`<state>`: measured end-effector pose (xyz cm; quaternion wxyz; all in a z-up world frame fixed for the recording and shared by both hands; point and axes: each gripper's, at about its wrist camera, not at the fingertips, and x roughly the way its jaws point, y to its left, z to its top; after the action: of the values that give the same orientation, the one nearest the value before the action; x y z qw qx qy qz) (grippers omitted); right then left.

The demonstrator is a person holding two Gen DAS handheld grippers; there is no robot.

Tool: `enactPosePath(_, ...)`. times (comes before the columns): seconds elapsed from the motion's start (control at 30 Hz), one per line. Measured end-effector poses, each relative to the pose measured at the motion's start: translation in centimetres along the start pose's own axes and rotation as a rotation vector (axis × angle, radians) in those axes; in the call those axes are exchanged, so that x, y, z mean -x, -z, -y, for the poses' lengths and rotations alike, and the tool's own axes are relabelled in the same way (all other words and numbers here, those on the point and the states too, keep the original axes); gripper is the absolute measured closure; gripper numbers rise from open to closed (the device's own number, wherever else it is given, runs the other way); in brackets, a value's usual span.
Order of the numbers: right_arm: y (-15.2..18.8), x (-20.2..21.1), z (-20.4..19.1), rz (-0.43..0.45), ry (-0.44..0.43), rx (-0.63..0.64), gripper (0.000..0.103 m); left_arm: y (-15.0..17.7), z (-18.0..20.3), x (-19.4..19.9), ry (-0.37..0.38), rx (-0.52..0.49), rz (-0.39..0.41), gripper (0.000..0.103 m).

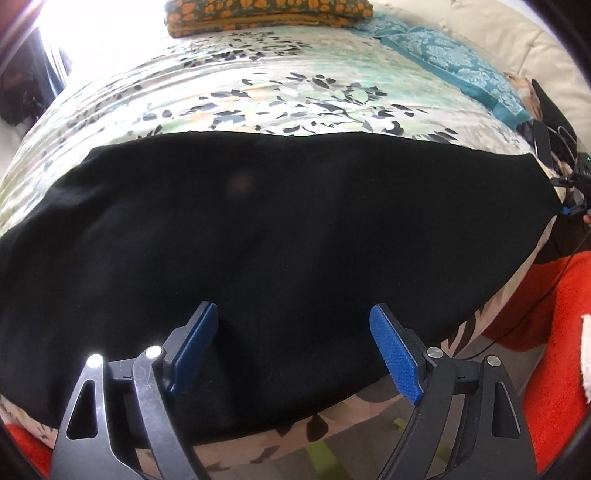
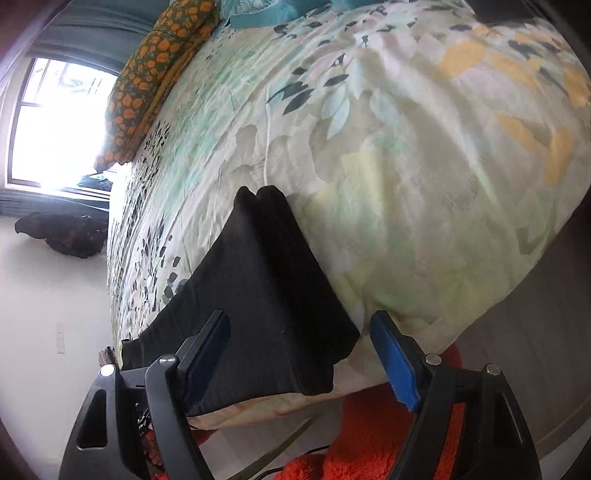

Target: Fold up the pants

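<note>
Your left hand-held gripper (image 1: 293, 345) hangs open over black pants (image 1: 258, 229) at the bed's (image 1: 258, 92) near edge; your right hand-held gripper (image 2: 299, 354), open too, shows bare bedspread beyond their end.

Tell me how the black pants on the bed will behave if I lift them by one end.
The black pants look soft and thin, so they will probably droop and unfold. They lie flat on the floral bedspread, hugging it, so likely light. The stacked leg ends may slide apart.

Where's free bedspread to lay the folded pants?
Free: floral bedspread between the black pants and the orange-patterned bundle, and the wide stretch right of the pants' end. Crowded: near edge under pants; teal pillows in the far corner.
</note>
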<state>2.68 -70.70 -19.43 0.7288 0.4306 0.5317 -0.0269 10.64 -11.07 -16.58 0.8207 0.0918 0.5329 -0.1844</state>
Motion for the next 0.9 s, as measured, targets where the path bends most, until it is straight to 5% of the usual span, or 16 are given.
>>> enactPosePath(0.17, 0.0, -1.1, 0.5, -0.06, -0.095, 0.01, 0.024, 0.5, -0.3, 0.1, -0.019, 0.037, -0.006, 0.017)
enactPosePath(0.3, 0.3, -1.1, 0.8, -0.071, -0.147, 0.008, 0.071, -0.1, 0.3, 0.6, -0.018, 0.025, 0.009, 0.017)
enactPosePath(0.5, 0.2, -1.5, 0.1, -0.042, -0.093, -0.003, 0.065, -1.6, 3.4, 0.7, 0.025, -0.027, 0.034, 0.017)
enactPosePath(0.6, 0.1, -1.2, -0.4, -0.013, -0.081, 0.001, 0.081, -2.2, 5.2, 0.7, 0.068, -0.034, 0.049, 0.017)
enactPosePath(0.67, 0.7, -0.1, -1.4, 0.034, -0.08, 0.034, 0.083, -2.2, 6.8, 0.8, 0.112, -0.043, 0.081, 0.017)
enactPosePath(0.73, 1.6, 1.0, -2.8, 0.084, -0.103, 0.051, 0.083, -1.9, 9.0, 0.2, 0.148, -0.088, 0.09, 0.016)
enactPosePath(0.83, 3.5, 2.2, -6.0, 0.136, -0.133, 0.125, 0.084, -0.8, 12.6, -2.9, 0.115, -0.236, -0.016, 0.015)
enactPosePath(0.9, 5.0, 2.3, -8.5, 0.137, -0.195, 0.163, 0.084, -0.6, 12.7, -2.4, 0.111, -0.257, 0.011, 0.014)
